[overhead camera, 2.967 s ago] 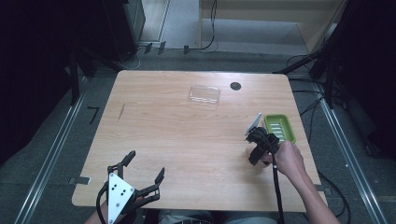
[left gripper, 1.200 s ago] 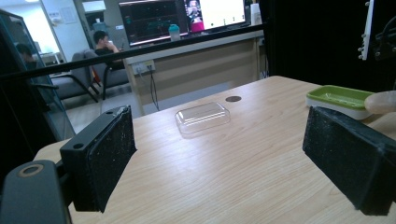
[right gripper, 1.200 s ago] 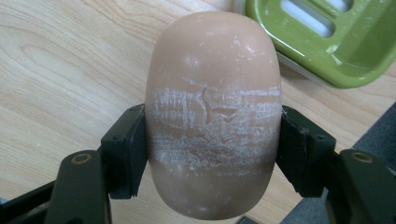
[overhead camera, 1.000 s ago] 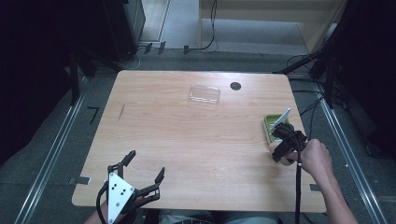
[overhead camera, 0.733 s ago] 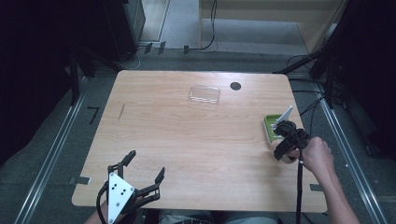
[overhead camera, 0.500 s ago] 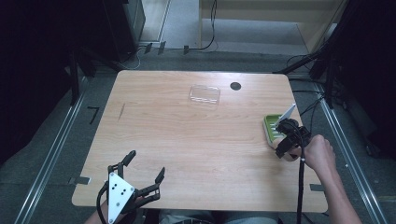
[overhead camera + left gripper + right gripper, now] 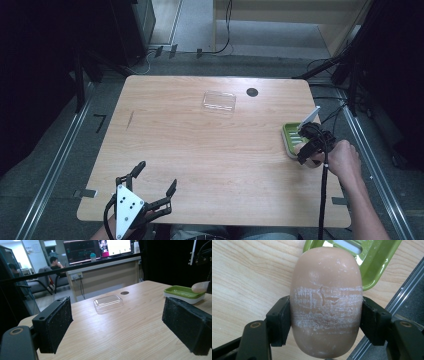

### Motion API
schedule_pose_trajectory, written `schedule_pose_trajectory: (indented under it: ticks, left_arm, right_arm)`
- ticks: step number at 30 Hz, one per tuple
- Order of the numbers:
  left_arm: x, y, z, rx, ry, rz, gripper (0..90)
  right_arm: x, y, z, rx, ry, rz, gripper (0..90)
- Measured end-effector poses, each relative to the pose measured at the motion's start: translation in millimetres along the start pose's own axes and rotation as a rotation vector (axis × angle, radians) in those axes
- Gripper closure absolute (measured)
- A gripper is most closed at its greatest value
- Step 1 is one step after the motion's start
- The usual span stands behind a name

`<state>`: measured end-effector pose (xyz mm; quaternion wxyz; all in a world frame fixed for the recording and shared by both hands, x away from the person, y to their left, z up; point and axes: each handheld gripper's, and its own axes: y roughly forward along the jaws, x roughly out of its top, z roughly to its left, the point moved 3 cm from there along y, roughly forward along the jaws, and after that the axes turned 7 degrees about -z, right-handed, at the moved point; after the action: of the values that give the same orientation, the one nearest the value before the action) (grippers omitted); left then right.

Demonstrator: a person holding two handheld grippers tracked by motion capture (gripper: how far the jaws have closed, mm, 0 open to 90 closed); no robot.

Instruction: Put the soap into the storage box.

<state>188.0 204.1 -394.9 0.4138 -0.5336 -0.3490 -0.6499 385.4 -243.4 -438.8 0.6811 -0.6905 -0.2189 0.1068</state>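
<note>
A pink-beige bar of soap (image 7: 326,302) with white scuffed streaks is clamped between the two black jaws of my right gripper (image 7: 325,320), which is shut on it. That gripper (image 7: 311,145) hangs over the near end of a green soap dish (image 7: 292,136) at the table's right edge; the dish (image 7: 372,262) lies just past the soap. In the left gripper view the soap's tip (image 7: 199,287) sits above the dish (image 7: 181,292). My left gripper (image 7: 152,187) rests open at the table's front left corner, its pads (image 7: 58,322) wide apart with nothing between them.
A clear plastic lid (image 7: 219,101) lies at the far middle of the wooden table (image 7: 200,150), with a dark round hole (image 7: 252,92) to its right. A metal rail (image 7: 387,302) runs just beyond the table's right edge.
My right gripper has carried the soap rightward from beside the dish's left edge to over its near end, then moved only slightly. The left gripper has kept still.
</note>
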Motion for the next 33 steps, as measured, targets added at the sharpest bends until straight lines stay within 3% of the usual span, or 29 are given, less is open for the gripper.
schedule_pose_trajectory:
  ticks: [12,33]
  left_arm:
    - [-0.1,0.1,-0.2,0.001,0.001,0.001,9.9]
    - [-0.3,0.3,-0.1,0.0,0.001,0.002,9.9]
  right_arm:
    - [9.2,-1.0,-5.4,0.001,0.002,-0.011,33.4]
    - [29.2,6.8,-18.8,0.007,0.056,-0.023,33.5]
